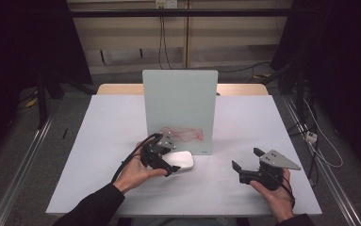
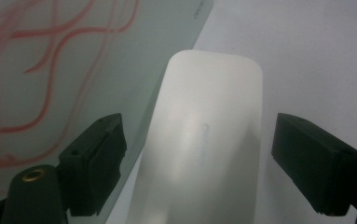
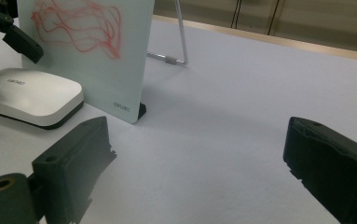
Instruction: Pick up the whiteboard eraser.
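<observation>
Eraser: the white eraser lies flat on the surface, just in front of the upright glass board, below its red scribbles.
Left claw: the left claw straddles the eraser, one jaw on each long side; a gap shows beside each pad, so it is not yet gripping.
Left claw view: shows those gaps and faint lettering on the eraser's top; the high view gives the left claw only as a dark shape over the eraser's near end.
Right claw: the right claw hangs spread wide over bare surface, holding nothing, well apart from the eraser.
Right claw view: shows the board's wire stand behind it and the eraser's dark base.
</observation>
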Tool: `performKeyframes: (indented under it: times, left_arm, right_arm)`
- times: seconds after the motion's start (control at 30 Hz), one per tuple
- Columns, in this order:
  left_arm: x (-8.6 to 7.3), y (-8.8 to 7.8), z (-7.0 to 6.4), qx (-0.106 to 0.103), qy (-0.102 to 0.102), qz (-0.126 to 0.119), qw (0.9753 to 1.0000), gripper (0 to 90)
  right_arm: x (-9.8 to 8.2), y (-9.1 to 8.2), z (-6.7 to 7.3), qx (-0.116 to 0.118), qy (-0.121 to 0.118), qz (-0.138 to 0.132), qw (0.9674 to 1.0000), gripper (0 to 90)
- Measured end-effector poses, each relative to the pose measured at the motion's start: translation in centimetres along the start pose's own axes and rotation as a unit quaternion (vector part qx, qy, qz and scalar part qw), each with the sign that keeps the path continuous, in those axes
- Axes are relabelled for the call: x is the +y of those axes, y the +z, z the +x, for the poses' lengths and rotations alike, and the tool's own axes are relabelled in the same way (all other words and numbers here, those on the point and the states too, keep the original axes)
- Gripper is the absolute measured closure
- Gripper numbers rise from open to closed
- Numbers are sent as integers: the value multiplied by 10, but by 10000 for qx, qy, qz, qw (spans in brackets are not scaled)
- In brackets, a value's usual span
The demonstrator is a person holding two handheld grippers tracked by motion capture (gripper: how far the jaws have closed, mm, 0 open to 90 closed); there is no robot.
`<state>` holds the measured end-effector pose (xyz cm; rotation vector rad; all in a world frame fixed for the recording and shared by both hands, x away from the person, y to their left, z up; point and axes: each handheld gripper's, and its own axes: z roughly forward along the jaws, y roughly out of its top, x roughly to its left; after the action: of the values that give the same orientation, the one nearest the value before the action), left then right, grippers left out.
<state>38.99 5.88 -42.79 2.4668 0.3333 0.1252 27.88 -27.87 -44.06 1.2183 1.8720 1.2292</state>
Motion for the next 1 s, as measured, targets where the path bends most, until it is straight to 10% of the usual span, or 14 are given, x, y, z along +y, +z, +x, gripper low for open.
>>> performKeyframes:
  times: [1.0]
  left_arm:
    - [-1, 18, 4, -213, 211, 423, 9987, 278]
  right_arm:
    - [0, 0, 0, 8, -8, -14, 10000, 67]
